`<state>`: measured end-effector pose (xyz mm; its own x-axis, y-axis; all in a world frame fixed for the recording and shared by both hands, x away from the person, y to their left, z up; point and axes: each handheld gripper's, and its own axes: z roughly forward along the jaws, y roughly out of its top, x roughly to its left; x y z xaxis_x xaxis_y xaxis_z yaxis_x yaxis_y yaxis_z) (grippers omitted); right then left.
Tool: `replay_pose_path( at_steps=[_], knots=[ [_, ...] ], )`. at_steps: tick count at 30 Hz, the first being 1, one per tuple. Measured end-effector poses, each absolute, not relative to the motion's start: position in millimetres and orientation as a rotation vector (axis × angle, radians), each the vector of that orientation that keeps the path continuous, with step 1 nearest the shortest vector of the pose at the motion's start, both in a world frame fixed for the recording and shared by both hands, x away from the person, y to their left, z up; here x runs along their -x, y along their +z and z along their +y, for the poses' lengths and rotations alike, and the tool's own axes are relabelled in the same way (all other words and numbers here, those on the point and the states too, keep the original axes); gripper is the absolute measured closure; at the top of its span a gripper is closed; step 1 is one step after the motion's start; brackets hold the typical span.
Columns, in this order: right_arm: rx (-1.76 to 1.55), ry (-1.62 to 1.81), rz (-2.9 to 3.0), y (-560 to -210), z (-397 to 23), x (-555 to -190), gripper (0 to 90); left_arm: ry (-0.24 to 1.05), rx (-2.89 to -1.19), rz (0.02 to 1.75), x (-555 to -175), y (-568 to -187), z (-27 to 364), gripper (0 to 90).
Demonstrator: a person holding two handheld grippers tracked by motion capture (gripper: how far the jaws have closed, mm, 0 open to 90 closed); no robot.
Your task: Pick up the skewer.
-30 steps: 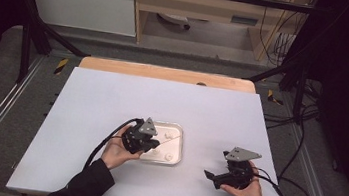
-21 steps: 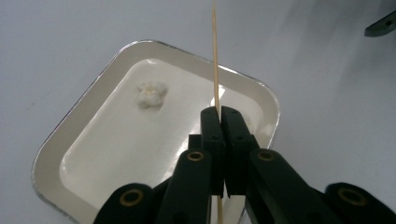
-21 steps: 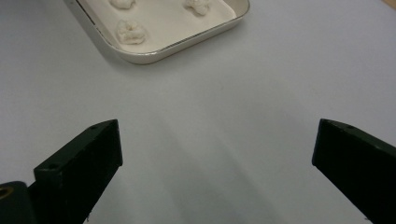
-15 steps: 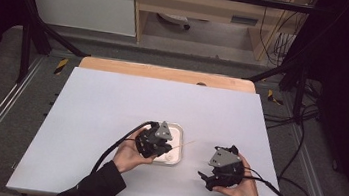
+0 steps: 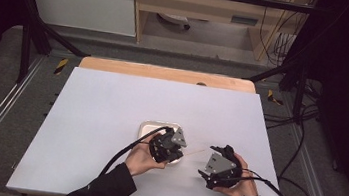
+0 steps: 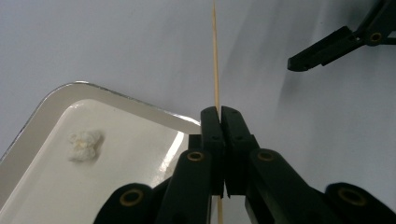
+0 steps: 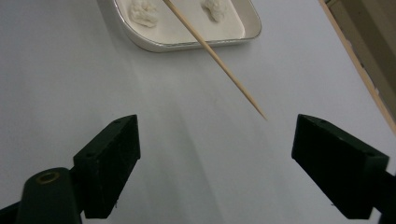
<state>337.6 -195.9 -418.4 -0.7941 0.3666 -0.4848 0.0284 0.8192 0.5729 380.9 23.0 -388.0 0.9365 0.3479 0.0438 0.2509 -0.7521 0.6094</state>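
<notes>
Here, a white table (image 5: 109,120) spans the high view, with a wooden strip (image 5: 165,73) along its far edge. Near the person's side lies a white tray (image 5: 151,125) with rounded corners; in the right gripper view it holds two pale, lumpy pieces of food (image 7: 144,11), and in the left gripper view one such piece (image 6: 85,144) lies on the tray floor.

The left gripper (image 5: 172,150), held in the left hand (image 5: 141,157), sits over the tray's near right corner. Its jaws are pressed together on a thin wooden skewer (image 6: 215,51). In the left gripper view the skewer passes straight through the closed pads and runs onward beyond the tips, over the bare table past the tray's rim; a short length also shows below the pads. In the high view the free end points toward the right gripper (image 5: 206,170).

The right gripper, held in the right hand (image 5: 237,184), lies just right of the tray. Its jaws stand wide apart, having just been closing a little, with nothing pressed between the pads. In the right gripper view the skewer's pointed tip (image 7: 262,116) hangs above the table ahead of the gap between the two jaws, nearer the right-hand jaw and touching neither.
</notes>
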Motion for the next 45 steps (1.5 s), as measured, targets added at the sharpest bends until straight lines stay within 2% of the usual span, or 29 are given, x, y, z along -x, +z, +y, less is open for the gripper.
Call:
replay_pose_path(
  at_steps=[5,10,13,14,17,30,40,45],
  knots=[
    [-0.19,0.748,2.375,-421,-195,-337,25.7,0.197,-2.477,0.411,-381,-387,14,88.7],
    [-0.084,0.721,2.354,-423,-195,-337,37.5,0.19,-2.499,0.385,-378,-387,3,88.7],
    [-0.049,0.708,2.351,-424,-195,-337,40.6,0.183,-2.503,0.372,-376,-387,-3,88.7],
    [-0.018,0.677,2.342,-425,-196,-337,44.9,0.182,-2.505,0.364,-376,-387,-4,88.7],
    [0.012,0.655,2.348,-426,-196,-337,48.1,0.178,-2.517,0.349,-374,-387,-8,88.7],
    [0.22,0.553,2.329,-431,-193,-337,76.2,0.153,-2.53,0.339,-373,-391,-16,88.7],
    [0.26,0.533,2.343,-431,-194,-336,86.4,0.135,-2.532,0.329,-373,-392,-15,88.7],
    [0.29,0.52,2.337,-432,-194,-335,88.3,0.127,-2.524,0.333,-374,-392,-12,88.7]
  ],
)
